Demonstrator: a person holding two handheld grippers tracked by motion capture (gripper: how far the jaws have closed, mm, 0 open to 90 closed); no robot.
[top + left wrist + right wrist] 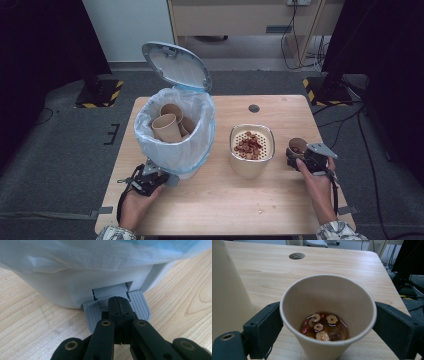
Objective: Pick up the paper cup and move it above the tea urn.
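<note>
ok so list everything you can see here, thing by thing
table: 1, light wood, centre, with a round cable hole near the far edge
pedal bin: 1, white with a clear liner, left side, lid up
grey pedal: 1, at the bin's foot
paper cups in bin: about 3, tan
strainer container: 1, cream, mid table, topped with reddish-brown fruit slices
paper cup: 1, tan, right side, holds brown liquid and fruit slices
left gripper: 1, black, shut, tip on the pedal
right gripper: 1, black, jaws either side of the paper cup
</note>
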